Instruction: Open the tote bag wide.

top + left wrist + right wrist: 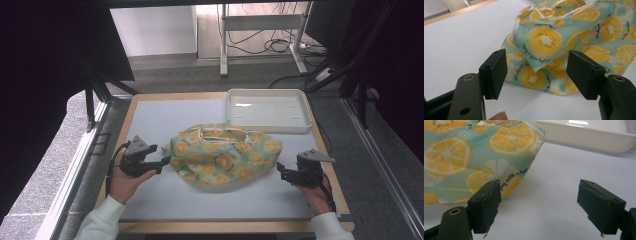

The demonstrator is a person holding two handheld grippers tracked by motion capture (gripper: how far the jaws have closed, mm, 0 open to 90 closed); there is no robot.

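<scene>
Flanking the lemon-print cloth bag (225, 152): left hand-held gripper (161, 162) and right hand-held gripper (281, 170), both spread wide, empty.

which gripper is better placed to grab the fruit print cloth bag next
Left, probably. The left gripper has the crumpled teal citrus-print fabric bag between its open jaws; the right gripper faces mostly bare table.

Wood-edged worktop (150, 200) with a white top. Lying on it: lemon-print cloth bag (225, 155) in the middle, white tray (268, 111) far right corner.
</scene>
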